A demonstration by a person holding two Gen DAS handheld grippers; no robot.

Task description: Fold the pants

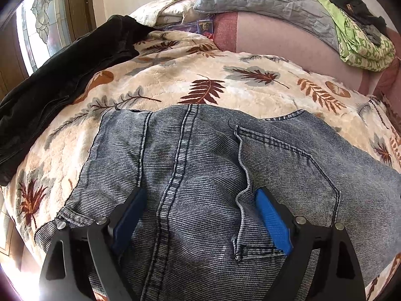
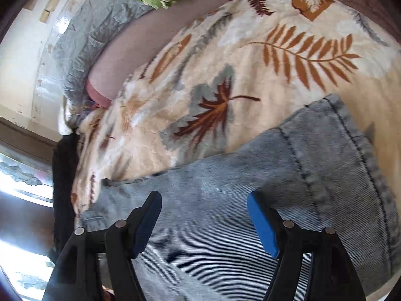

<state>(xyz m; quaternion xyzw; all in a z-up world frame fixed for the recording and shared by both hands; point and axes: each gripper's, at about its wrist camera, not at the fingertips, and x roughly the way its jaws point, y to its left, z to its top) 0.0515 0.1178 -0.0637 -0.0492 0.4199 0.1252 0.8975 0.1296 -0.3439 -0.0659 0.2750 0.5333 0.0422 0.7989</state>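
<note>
Faded blue denim pants (image 1: pixel 205 165) lie on a cream leaf-print blanket (image 1: pixel 175 75). In the left wrist view I see the seat with a centre seam and a back pocket (image 1: pixel 283 175). My left gripper (image 1: pixel 200 195) is open and hovers over the seam, blue pads on either side. In the right wrist view the pants (image 2: pixel 225 200) show a leg with its hem (image 2: pixel 351 150) at the right. My right gripper (image 2: pixel 204 198) is open just above the leg, holding nothing.
A black garment (image 1: pixel 62 75) lies on the blanket at the left. A grey quilted pillow (image 1: pixel 263 2) and a green patterned cloth (image 1: pixel 361 42) sit on the pink bed at the back. A window (image 1: pixel 37 25) is at the far left.
</note>
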